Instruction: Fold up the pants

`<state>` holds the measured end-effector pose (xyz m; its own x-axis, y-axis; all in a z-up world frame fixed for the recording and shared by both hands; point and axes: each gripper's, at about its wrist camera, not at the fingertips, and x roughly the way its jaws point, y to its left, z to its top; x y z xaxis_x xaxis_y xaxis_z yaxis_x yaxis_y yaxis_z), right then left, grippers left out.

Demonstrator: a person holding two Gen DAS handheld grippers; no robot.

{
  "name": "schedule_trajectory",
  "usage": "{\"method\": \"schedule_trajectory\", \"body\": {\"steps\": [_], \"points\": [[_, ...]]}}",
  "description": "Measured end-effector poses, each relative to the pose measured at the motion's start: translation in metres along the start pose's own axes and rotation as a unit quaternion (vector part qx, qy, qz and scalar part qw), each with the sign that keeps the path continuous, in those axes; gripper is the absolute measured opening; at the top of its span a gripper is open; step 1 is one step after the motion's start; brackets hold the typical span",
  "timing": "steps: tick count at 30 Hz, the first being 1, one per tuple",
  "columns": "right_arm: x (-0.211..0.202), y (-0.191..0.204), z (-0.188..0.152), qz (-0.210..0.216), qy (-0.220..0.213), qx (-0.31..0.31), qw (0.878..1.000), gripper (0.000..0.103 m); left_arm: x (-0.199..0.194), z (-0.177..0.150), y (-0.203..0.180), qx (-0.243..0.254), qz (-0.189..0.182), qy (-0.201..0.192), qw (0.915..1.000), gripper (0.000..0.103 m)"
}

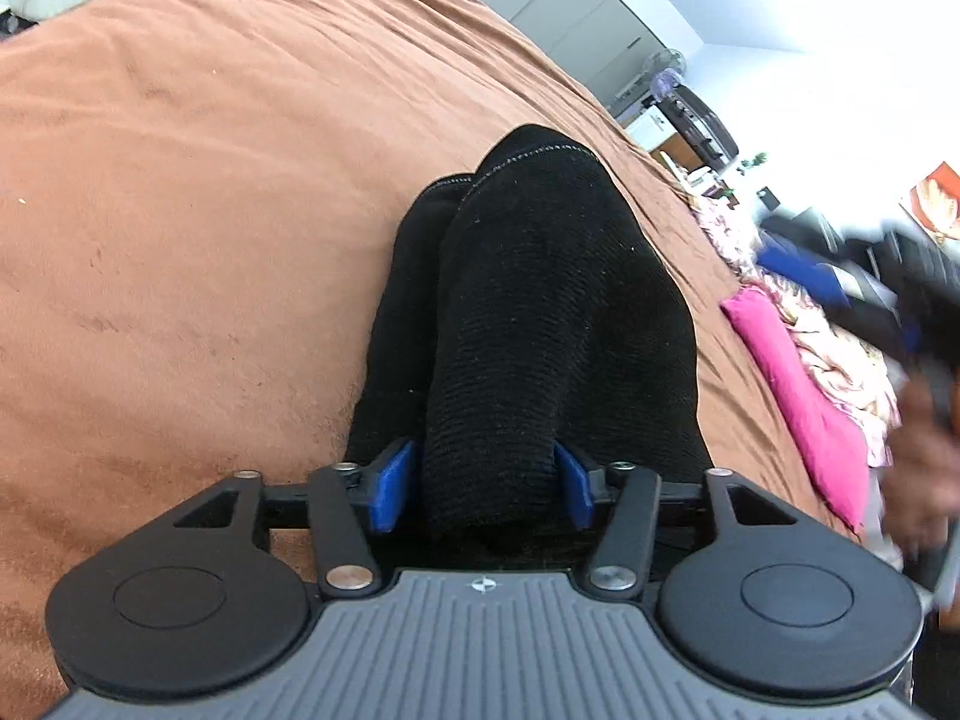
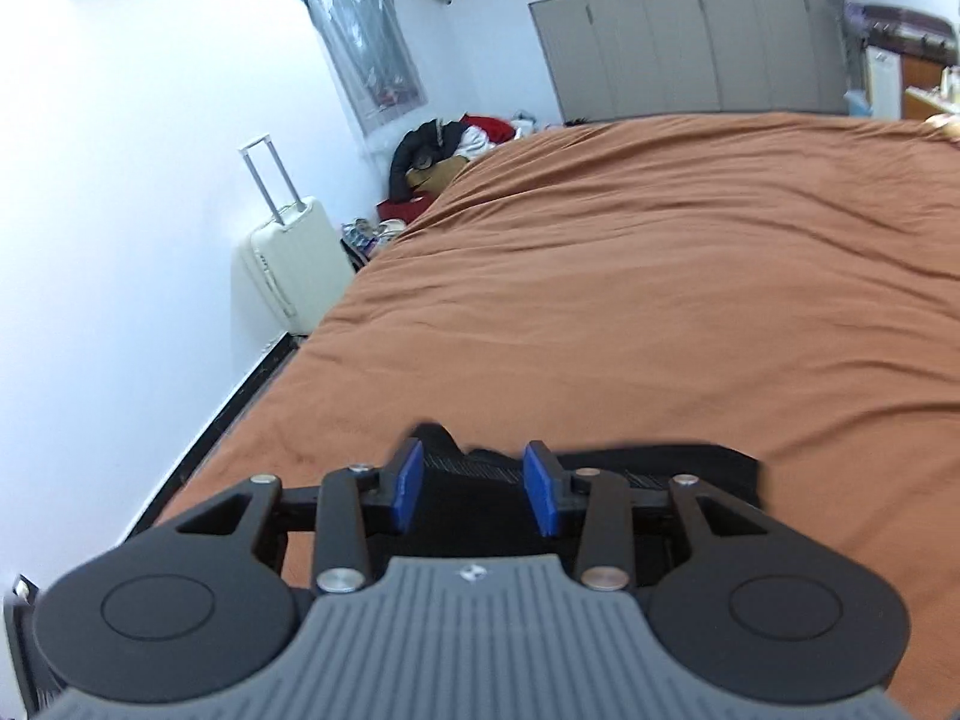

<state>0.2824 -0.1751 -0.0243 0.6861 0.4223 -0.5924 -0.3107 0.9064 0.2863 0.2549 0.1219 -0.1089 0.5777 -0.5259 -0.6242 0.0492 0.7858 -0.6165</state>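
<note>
Black knit pants (image 1: 540, 312) lie folded lengthwise on a brown bedspread (image 1: 210, 210), legs stretching away from me. My left gripper (image 1: 485, 483) has its blue pads on either side of a thick bunch of the pants' near end, with the cloth filling the gap. In the right wrist view, my right gripper (image 2: 475, 483) is open, its blue pads apart just above a strip of the black pants (image 2: 690, 468) on the bedspread (image 2: 630, 270). It holds nothing.
A pink cloth (image 1: 804, 402) and patterned fabric lie at the bed's right edge, with a blurred hand beyond. A white suitcase (image 2: 288, 258) stands by the wall left of the bed, a clothes pile (image 2: 456, 144) at the far corner, grey wardrobes (image 2: 690, 48) behind.
</note>
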Motion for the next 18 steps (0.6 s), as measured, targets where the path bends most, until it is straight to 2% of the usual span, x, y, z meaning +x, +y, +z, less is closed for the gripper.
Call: {"method": "schedule_trajectory", "body": {"steps": [4, 8, 10, 11, 12, 14, 18], "points": [[-0.024, -0.009, -0.042, -0.045, 0.012, -0.042, 0.998, 0.035, -0.003, -0.003, -0.013, 0.010, 0.016, -0.012, 0.9997, 0.065], [-0.021, -0.018, -0.089, -0.033, 0.027, -0.034, 0.998, 0.035, -0.009, -0.005, -0.021, 0.034, 0.028, -0.025, 0.9987, 0.065], [-0.013, -0.022, -0.110, -0.039, 0.040, -0.024, 0.998, 0.035, -0.005, -0.008, -0.024, 0.044, 0.052, -0.005, 0.9976, 0.063], [-0.012, -0.025, -0.119, -0.036, 0.033, -0.016, 0.999, 0.034, 0.002, -0.011, -0.024, 0.054, 0.068, 0.010, 0.9962, 0.064], [-0.010, -0.027, -0.126, -0.033, 0.030, -0.007, 0.999, 0.034, 0.008, -0.014, -0.024, 0.061, 0.077, 0.014, 0.9951, 0.070], [-0.009, -0.031, -0.134, -0.031, 0.027, 0.006, 0.999, 0.034, 0.010, -0.019, -0.025, 0.072, 0.089, 0.008, 0.9934, 0.078], [-0.018, -0.034, -0.129, -0.027, 0.028, 0.004, 0.999, 0.034, -0.005, -0.015, -0.030, 0.067, 0.079, 0.001, 0.9946, 0.077]]}}
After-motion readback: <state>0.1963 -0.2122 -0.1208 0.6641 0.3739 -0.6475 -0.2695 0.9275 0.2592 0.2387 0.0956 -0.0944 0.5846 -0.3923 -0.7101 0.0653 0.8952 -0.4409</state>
